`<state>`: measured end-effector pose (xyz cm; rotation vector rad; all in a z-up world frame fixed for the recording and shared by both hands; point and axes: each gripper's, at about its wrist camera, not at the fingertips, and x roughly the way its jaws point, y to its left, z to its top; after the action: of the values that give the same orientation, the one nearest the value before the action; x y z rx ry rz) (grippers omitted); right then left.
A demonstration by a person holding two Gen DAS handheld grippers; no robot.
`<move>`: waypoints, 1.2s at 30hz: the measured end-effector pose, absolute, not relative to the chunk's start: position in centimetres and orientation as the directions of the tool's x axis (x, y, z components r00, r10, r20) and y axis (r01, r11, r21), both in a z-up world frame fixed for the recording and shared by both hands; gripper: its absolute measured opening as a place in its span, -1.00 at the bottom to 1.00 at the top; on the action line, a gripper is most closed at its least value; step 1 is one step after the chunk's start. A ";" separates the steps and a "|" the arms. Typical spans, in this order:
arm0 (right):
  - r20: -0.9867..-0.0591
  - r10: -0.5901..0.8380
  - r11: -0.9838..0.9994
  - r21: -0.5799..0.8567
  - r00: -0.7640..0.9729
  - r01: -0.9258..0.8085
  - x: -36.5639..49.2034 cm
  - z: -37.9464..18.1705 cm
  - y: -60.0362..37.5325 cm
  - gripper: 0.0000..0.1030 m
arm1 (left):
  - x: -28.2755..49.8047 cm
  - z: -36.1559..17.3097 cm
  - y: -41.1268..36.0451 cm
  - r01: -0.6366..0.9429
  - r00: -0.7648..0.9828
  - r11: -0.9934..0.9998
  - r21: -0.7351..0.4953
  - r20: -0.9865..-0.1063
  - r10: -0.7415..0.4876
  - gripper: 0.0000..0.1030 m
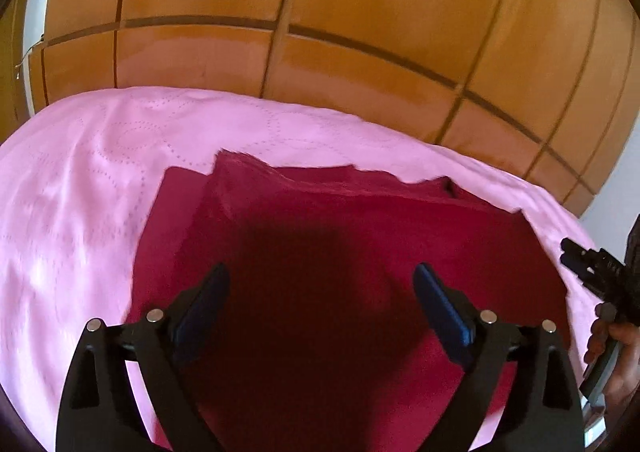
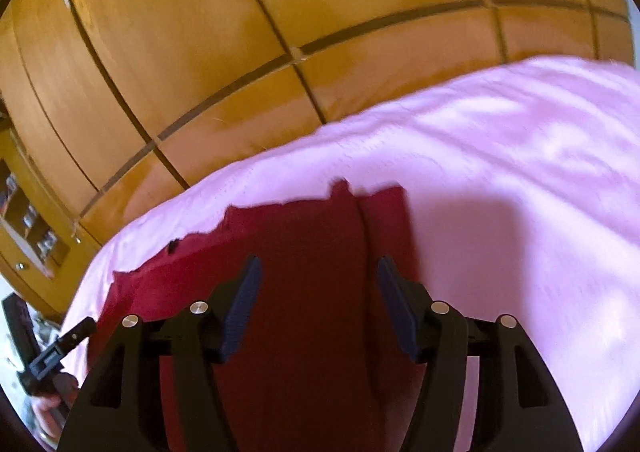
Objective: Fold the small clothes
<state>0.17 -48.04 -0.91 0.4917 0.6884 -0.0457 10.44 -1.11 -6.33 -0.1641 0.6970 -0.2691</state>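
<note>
A dark red garment (image 1: 340,219) lies spread on a pink bedcover (image 1: 80,179), with a folded layer along its left side. My left gripper (image 1: 322,272) hovers over the garment's middle, jaws wide open and empty. In the right wrist view the same garment (image 2: 312,236) lies on the bedcover (image 2: 520,179) with a crease running down it. My right gripper (image 2: 318,264) is above it, jaws open and empty. Each gripper shows at the edge of the other's view: the right one in the left wrist view (image 1: 592,268), the left one in the right wrist view (image 2: 60,348).
A glossy orange wooden wardrobe (image 1: 320,11) stands right behind the bed, and it also fills the right wrist view (image 2: 200,51). A shelf unit with small items (image 2: 28,228) stands at the far left.
</note>
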 end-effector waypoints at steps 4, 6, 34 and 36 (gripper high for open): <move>-0.629 0.109 0.854 0.456 0.770 0.251 -3.8 -1.4 -49.4 0.16 | 7.2 -6.6 -2.9 0.237 0.732 0.950 -0.205 -0.606 -0.313 0.88; -0.631 0.116 0.830 0.486 0.767 0.274 -5.6 -1.9 -49.9 0.16 | 6.1 -6.8 -3.4 0.245 0.735 0.952 -0.185 -0.605 -0.306 0.91; -0.614 0.357 0.671 0.693 0.703 0.264 -11.2 -5.0 -46.2 0.16 | 3.2 -9.5 -9.3 0.385 0.593 0.869 -0.310 -0.639 -0.490 -0.91; -0.612 0.364 0.668 0.697 0.702 0.262 -11.2 -5.2 -45.8 0.16 | 3.8 -10.5 -9.5 0.371 0.578 0.874 -0.315 -0.658 -0.483 -0.94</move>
<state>-11.19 -45.85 -5.24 0.8629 0.8168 0.0651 3.78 -9.50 -10.51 -0.1479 0.8134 -0.5017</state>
